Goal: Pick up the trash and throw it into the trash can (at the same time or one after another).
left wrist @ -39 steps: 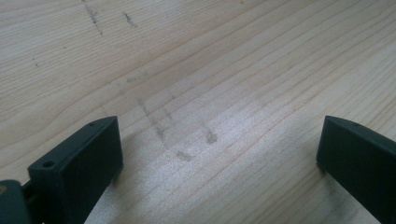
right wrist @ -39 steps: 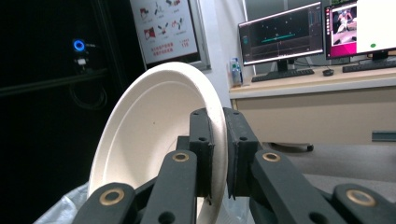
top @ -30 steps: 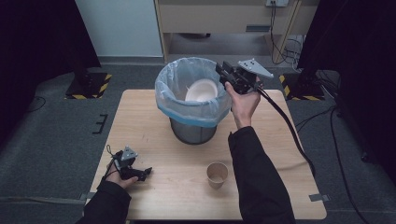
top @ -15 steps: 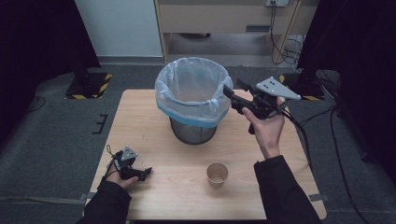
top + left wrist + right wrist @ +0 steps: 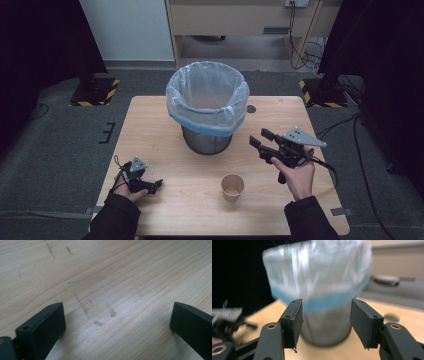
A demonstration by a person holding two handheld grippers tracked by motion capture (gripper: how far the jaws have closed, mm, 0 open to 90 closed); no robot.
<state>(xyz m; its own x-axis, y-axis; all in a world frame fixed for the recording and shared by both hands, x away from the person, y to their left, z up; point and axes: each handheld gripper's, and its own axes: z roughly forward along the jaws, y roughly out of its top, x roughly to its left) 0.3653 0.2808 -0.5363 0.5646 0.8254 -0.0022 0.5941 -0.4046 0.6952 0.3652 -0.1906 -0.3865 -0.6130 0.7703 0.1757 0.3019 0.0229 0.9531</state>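
2 hand-held grippers open — left hand-held gripper [image 5: 156, 185] on table [image 5: 165, 125] | right hand-held gripper [image 5: 261, 138] aloft

High view: fixed above the near edge of the table [image 5: 165, 210], facing forward and down; takes in the whole tabletop and floor beyond. Left gripper view: very close to the wood, angled down between two wide-set jaws; shares the near left corner area with the high view. Right gripper view: low over the table's right side, facing the lined bin [image 5: 322, 292] at mid-table, blurred; shares bin [image 5: 207, 105] with the high view.
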